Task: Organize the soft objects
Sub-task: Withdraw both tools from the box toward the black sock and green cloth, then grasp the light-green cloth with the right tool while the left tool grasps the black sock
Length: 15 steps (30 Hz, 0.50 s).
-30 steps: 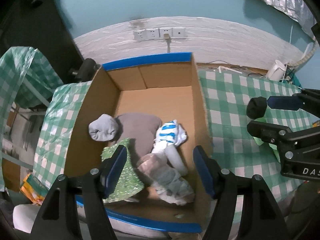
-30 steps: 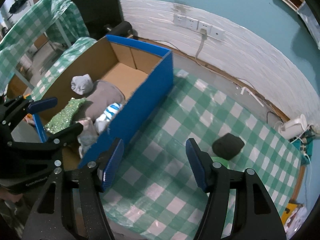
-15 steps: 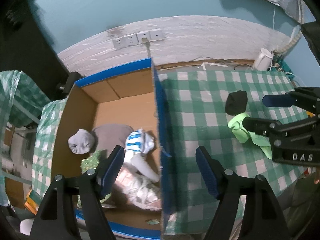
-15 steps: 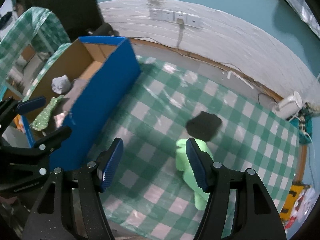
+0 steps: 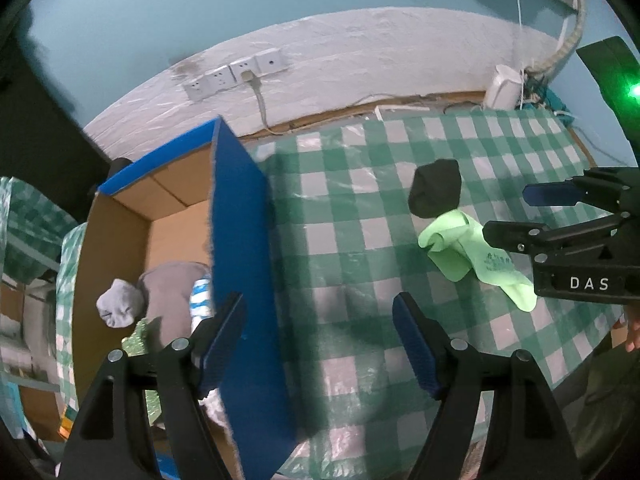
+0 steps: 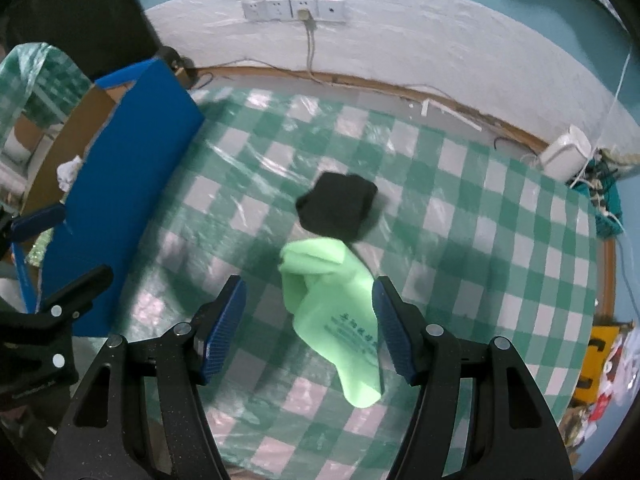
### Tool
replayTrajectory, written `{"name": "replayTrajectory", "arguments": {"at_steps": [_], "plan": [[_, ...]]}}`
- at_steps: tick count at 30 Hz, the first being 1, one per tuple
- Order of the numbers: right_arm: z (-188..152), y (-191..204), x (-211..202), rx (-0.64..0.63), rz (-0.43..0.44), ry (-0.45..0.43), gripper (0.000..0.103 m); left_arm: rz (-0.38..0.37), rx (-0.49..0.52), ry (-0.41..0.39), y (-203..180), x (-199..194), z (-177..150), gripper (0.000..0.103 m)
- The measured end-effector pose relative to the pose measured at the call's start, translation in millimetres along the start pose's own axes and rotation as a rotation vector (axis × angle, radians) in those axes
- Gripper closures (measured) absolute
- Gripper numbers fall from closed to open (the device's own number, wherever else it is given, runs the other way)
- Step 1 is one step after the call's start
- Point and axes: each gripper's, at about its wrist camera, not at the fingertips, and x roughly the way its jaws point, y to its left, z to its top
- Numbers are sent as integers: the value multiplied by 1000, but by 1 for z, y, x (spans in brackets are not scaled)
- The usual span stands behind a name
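Both grippers are up over the table, angled down and forward. The left gripper (image 5: 318,338) has its blue-padded fingers (image 5: 222,338) spread wide with nothing between them. The right gripper (image 6: 310,326) is spread wide too, its blue pads (image 6: 394,334) held apart and touching nothing. From the left wrist view, the right gripper (image 5: 548,212) juts in sideways at the right edge, one finger above the other with a clear gap between. From the right wrist view, the left gripper (image 6: 56,246) pokes in at the left edge, likewise parted. At the far right, a sliver of the person's hand (image 5: 633,330) shows behind the right gripper's body.
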Motion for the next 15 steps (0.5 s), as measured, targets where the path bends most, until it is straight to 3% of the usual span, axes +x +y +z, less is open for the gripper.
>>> {"name": "replayTrajectory", "arguments": {"at_steps": [15], "plan": [[-13, -10, 58, -4, -14, 94, 38, -4, 74, 120, -32, 58, -1, 26]]}}
